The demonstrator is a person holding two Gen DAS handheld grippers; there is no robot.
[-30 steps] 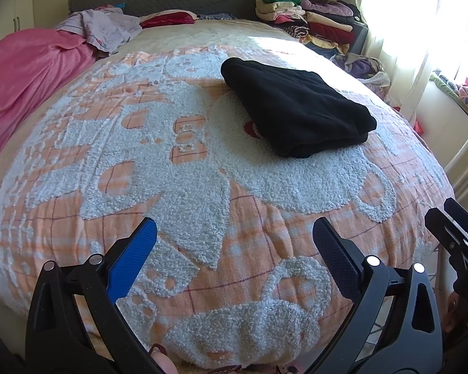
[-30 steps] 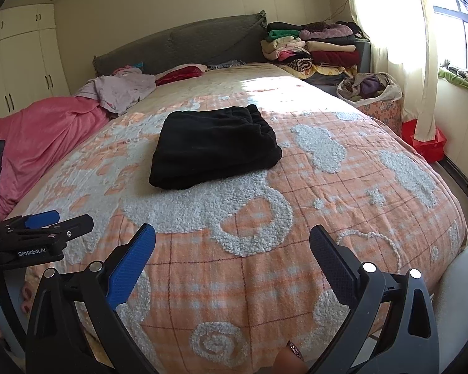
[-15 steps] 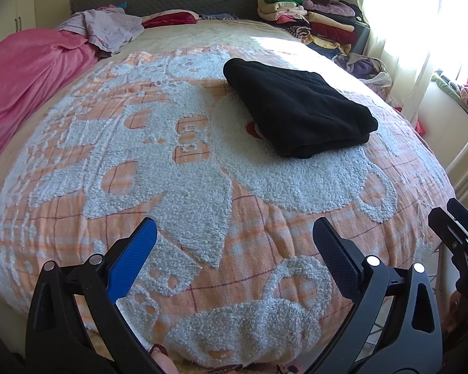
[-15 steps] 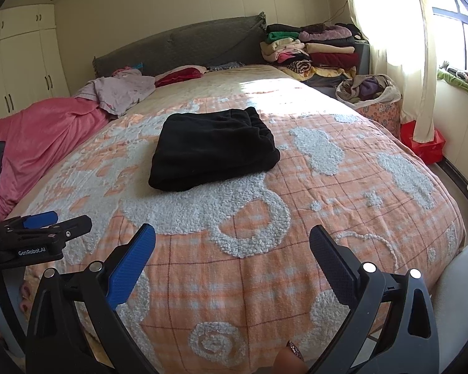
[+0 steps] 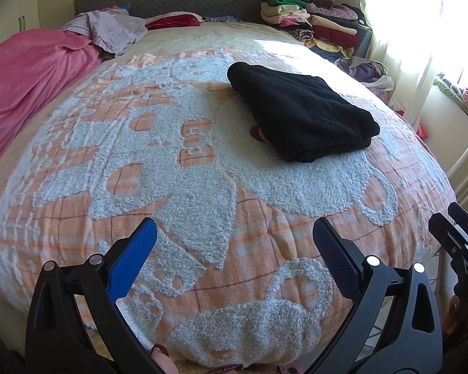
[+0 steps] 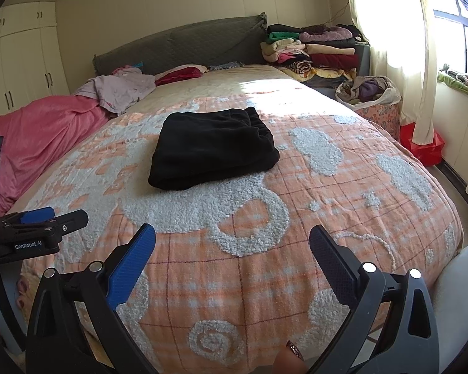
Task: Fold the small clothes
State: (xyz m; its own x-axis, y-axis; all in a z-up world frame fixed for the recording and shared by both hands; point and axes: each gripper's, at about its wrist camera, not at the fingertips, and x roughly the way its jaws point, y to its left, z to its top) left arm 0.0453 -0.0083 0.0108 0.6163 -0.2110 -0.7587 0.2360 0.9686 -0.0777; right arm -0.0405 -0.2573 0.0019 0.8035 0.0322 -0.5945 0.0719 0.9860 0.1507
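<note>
A black garment [image 5: 299, 112] lies folded in a flat rectangle on the orange and white bedspread [image 5: 177, 174]; it also shows in the right wrist view [image 6: 212, 148]. My left gripper [image 5: 234, 233] is open and empty, held low at the foot of the bed, well short of the garment. My right gripper [image 6: 232, 240] is open and empty, also at the foot of the bed. The right gripper shows at the right edge of the left wrist view [image 5: 452, 233], and the left gripper at the left edge of the right wrist view [image 6: 40, 221].
A pink blanket [image 6: 40, 131] and a lilac garment [image 6: 118, 90] lie at the bed's far left. A stack of folded clothes [image 6: 312, 50] stands at the back right, with a basket of laundry [image 6: 371, 93] and a red box [image 6: 424, 146] on the floor by the curtain.
Both grippers have drifted slightly; the black garment sits a little differently in each view. Nothing was taken hold of or let go.
</note>
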